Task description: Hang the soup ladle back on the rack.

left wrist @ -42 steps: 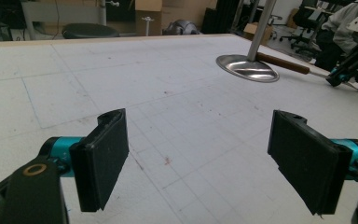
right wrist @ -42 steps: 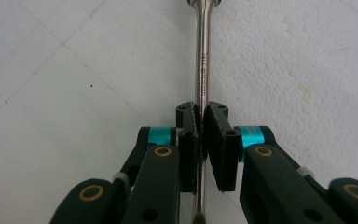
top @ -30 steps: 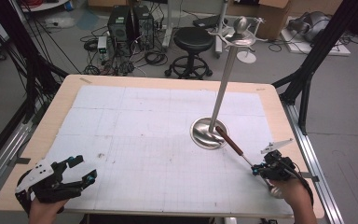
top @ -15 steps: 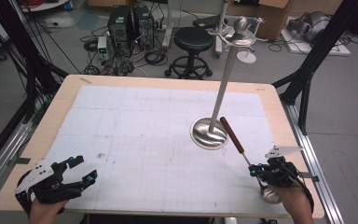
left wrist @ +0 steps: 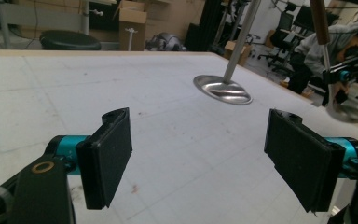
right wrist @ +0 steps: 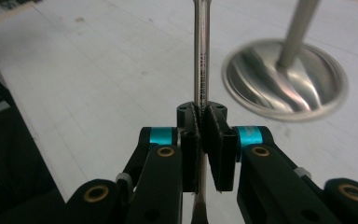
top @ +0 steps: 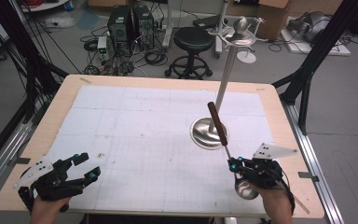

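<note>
A ladle [top: 217, 123] with a brown handle and a thin steel shaft stands steeply, handle end up, its bowl [top: 245, 189] low by the near right edge of the table. My right gripper [top: 233, 164] is shut on the shaft [right wrist: 200, 51], just above the bowl. Behind it rises a steel hook stand [top: 225, 77] on a round base [top: 204, 135]; that base [right wrist: 284, 79] lies ahead and right of my right gripper [right wrist: 204, 119]. My left gripper [top: 88, 165] rests at the near left corner, open with nothing in it; its jaws [left wrist: 205, 154] stand wide apart over the white mat.
A white gridded mat [top: 144, 126] covers the wooden table [top: 65, 88]. Beyond the far edge stand a black stool [top: 193, 42], computer cases [top: 128, 23] and cables on the floor. Black frame legs [top: 307, 70] flank the right side.
My right gripper has lifted and moved left with the ladle, whose handle now stands steeper and higher beside the stand. The left gripper has kept still.
</note>
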### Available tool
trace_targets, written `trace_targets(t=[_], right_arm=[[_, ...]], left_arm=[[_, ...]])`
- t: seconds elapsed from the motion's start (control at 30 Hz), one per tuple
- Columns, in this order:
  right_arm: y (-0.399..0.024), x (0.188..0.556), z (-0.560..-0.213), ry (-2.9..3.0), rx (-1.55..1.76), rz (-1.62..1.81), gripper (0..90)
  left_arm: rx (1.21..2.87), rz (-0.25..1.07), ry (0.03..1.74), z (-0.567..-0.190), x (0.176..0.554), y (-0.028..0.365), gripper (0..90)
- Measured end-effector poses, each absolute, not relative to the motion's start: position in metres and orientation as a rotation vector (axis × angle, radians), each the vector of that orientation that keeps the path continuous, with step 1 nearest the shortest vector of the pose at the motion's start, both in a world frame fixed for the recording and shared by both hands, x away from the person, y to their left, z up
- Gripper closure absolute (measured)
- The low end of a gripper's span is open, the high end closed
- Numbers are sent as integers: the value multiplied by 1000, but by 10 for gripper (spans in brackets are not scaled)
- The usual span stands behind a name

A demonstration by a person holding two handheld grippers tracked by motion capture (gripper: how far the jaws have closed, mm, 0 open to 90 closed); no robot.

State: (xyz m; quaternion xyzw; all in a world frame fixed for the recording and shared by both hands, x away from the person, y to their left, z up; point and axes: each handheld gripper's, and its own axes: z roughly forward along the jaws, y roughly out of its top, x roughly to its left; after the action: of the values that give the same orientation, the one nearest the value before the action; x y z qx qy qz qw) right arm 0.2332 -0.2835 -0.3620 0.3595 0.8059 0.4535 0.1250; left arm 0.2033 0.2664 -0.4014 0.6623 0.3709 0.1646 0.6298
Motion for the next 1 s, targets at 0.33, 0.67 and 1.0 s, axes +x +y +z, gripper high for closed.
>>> trace_targets(t=[0.33, 0.67, 1.0], right_arm=[[-239, 227, -361, 2379, 979, 1450, 846], [-209, 222, -351, 2309, 943, 1532, 845], [-183, 220, -349, 2306, 895, 1578, 845]], left_arm=[[1549, 286, 728, -361, 217, 231, 344], [1568, 219, 653, -326, 239, 176, 292], [1579, 162, 572, -302, 250, 127, 318]])
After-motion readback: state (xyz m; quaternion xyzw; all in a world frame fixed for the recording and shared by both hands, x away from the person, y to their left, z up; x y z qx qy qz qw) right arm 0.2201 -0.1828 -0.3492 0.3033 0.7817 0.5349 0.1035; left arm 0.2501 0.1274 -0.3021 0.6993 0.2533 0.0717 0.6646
